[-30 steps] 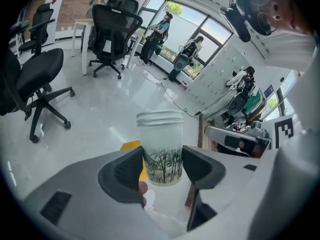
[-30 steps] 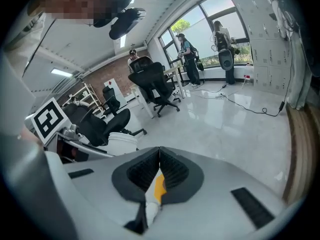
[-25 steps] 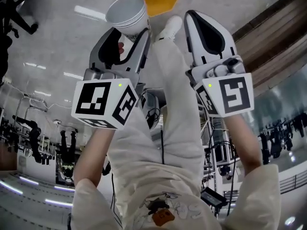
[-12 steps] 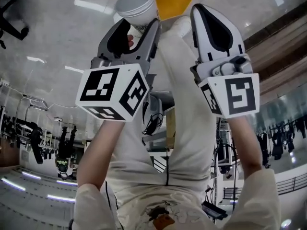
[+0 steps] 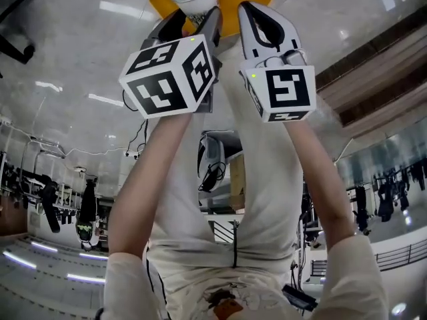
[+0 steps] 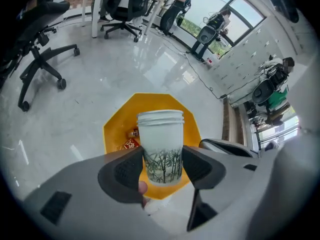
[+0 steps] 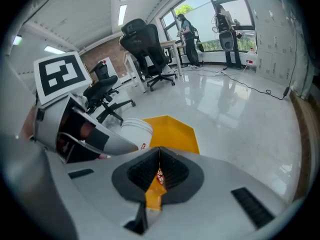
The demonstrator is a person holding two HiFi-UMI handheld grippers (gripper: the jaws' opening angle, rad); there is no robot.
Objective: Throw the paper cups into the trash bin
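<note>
Fingers (image 6: 125, 171) of the left gripper (image 6: 161, 170) are clamped on the lower half of a white paper cup (image 6: 161, 134), one pad on each side of its bamboo print. The cup stands upright with its rolled rim on top. In the left gripper view it hangs over the open mouth of the yellow trash bin (image 6: 114, 129), which stands on the glossy pale floor (image 6: 75, 104). A red wrapper (image 6: 129, 144) lies inside the bin (just left of the cup in that view).

On the right gripper (image 7: 159, 159) the dark fingers (image 7: 175, 173) are pressed together with nothing between them; only a sliver of the bin shows along their seam. From the head view both grippers reach forward side by side, close to each other, the cup at the bin's near edge. Black office chairs (image 6: 42, 59) stand well apart from the bin.
</note>
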